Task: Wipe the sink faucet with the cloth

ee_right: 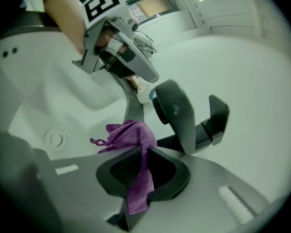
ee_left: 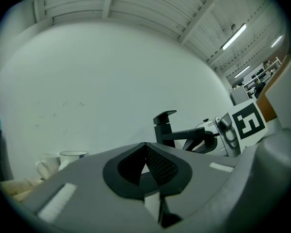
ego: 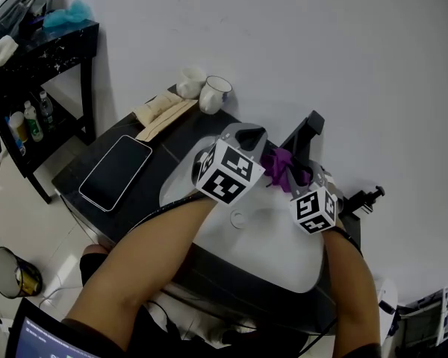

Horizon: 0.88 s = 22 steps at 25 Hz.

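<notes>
The black faucet (ego: pixel 305 134) stands at the back rim of the white sink (ego: pixel 272 233). My right gripper (ee_right: pixel 140 152) is shut on a purple cloth (ee_right: pixel 131 135), which bunches out just below and left of the faucet spout (ee_right: pixel 177 113); I cannot tell whether it touches. From the head view the cloth (ego: pixel 284 166) sits against the faucet's base side, with the right gripper (ego: pixel 291 176) behind it. My left gripper (ego: pixel 248 136) hovers over the basin's back left, jaws shut with nothing between them (ee_left: pixel 145 152). From there the faucet (ee_left: pixel 166 129) is ahead to the right.
Two white mugs (ego: pixel 209 92) and a beige folded cloth (ego: pixel 160 112) lie on the dark counter left of the sink, with a phone (ego: pixel 116 171) nearer. A black shelf unit (ego: pixel 45 58) and a bin (ego: pixel 11 273) stand far left. The drain (ego: pixel 239 218) shows mid-basin.
</notes>
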Motion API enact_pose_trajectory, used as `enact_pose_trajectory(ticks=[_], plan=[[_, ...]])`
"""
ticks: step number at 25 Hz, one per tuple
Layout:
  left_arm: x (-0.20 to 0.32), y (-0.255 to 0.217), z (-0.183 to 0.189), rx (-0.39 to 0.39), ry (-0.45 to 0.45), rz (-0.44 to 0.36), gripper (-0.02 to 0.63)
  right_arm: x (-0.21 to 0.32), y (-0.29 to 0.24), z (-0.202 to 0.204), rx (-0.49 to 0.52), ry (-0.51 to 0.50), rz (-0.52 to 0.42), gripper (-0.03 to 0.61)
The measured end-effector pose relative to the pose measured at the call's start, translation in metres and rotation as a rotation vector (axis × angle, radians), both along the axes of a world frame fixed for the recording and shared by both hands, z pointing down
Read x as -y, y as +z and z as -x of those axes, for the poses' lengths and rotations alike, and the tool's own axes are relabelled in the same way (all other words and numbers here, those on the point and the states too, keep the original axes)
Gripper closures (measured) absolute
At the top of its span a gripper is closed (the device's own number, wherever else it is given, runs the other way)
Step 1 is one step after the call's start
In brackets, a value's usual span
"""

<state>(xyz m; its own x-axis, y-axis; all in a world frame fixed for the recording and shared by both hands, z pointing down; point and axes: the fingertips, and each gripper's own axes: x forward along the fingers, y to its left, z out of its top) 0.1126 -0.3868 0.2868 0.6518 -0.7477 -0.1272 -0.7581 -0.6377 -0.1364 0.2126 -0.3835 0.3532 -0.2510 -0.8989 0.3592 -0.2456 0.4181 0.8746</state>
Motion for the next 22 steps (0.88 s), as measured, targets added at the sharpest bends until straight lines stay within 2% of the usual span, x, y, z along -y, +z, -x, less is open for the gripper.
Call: enact_pose_trajectory(ticks=[2,5,11,17,22], plan=[[-0.001,0.001,-0.001,0.005,0.003,-0.001,0.596,-0.01,-0.01,-0.009,-0.039,-0.021,-0.021,0.538],[-0.002,0.004,-0.001,0.02,0.004,-0.004,0.595,-0.021,-0.038,-0.035,-0.053,0.01,-0.065,0.538],[-0.007,0.007,0.0,0.049,-0.002,-0.002,0.596,-0.028,-0.117,-0.071,-0.009,0.093,-0.196,0.538],[-0.011,0.005,0.0,0.039,0.002,0.002,0.595,-0.014,-0.178,-0.077,0.025,0.149,-0.309,0.538],[-0.011,0.0,-0.001,0.021,0.009,-0.012,0.595,0.007,-0.183,-0.067,0.011,0.15,-0.311,0.538]])
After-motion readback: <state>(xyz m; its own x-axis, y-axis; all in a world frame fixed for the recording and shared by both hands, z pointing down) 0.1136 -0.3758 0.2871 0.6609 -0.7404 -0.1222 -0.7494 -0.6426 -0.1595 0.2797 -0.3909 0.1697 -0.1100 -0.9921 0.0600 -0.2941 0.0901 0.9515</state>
